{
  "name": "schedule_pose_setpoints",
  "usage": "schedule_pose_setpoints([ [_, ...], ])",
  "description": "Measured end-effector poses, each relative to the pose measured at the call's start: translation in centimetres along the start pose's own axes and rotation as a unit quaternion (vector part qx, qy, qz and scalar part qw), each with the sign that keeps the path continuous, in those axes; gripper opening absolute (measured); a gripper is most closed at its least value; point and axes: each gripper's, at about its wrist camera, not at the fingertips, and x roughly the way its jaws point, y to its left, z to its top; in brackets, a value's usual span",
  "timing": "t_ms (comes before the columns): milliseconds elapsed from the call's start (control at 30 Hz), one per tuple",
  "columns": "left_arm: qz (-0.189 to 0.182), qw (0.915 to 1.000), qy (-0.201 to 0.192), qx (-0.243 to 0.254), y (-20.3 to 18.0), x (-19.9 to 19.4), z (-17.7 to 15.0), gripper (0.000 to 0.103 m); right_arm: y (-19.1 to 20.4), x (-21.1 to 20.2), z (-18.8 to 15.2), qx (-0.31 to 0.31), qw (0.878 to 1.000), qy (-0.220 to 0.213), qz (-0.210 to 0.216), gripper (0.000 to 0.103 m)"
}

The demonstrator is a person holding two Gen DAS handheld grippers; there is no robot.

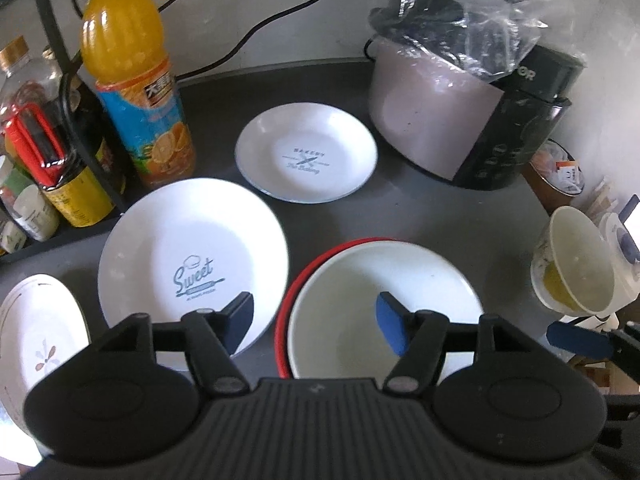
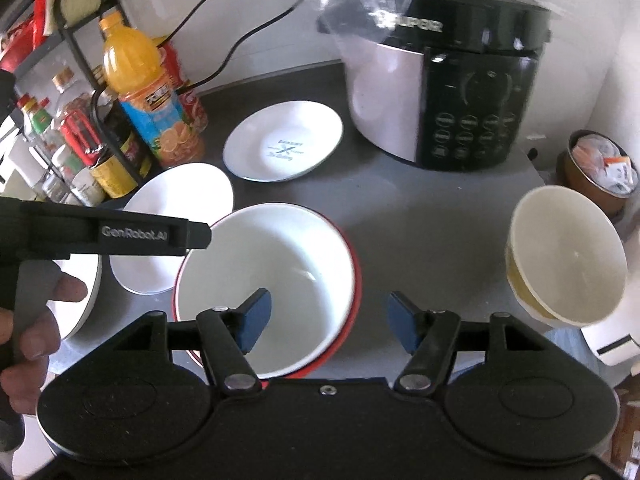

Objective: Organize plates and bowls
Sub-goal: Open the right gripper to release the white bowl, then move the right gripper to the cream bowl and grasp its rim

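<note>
A red-rimmed white bowl (image 1: 380,304) (image 2: 268,276) sits on the dark counter near both grippers. Left of it lies a white "Sweet" plate (image 1: 192,256) (image 2: 180,224). A smaller white "Bakery" plate (image 1: 306,158) (image 2: 284,140) lies behind. A flower-patterned plate (image 1: 36,332) is at far left. A cream bowl (image 1: 576,260) (image 2: 568,268) stands tilted at the right. My left gripper (image 1: 316,322) is open above the red-rimmed bowl's near left rim. My right gripper (image 2: 330,322) is open over that bowl's right rim. Both are empty.
An orange juice bottle (image 1: 132,72) (image 2: 152,100) and a rack of sauce bottles (image 1: 44,148) stand at the left. A rice cooker (image 1: 468,108) (image 2: 452,92) under a plastic bag stands at the back right. A brown tin (image 2: 600,168) sits at the far right.
</note>
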Motion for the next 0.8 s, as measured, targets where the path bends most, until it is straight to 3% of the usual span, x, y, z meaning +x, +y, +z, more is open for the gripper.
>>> schedule_pose_setpoints([
  [67,-0.002,1.0000,-0.001,0.005,-0.6,-0.1,0.2,0.066,-0.8,-0.3,-0.3,0.012,1.000,-0.003,0.003,0.065],
  [133,-0.006,0.9999,-0.003,0.009,-1.4,-0.1,0.5,0.066,-1.8,-0.4,-0.6,0.024,1.000,-0.005,0.002,0.073],
  [300,-0.017,0.9993,-0.006,0.033,-4.1,0.1,1.0,0.066,-4.6,-1.0,-1.1,0.056,0.998,-0.008,0.001,0.074],
  [500,-0.028,0.9981,-0.010,0.054,-7.6,0.6,1.3,0.066,-8.1,-1.7,-1.3,0.076,0.997,-0.014,-0.014,0.073],
  [800,-0.019,0.9982,-0.006,0.056,-10.7,1.5,1.3,0.066,-13.6,-0.9,-1.5,0.105,0.994,0.004,-0.043,0.062],
])
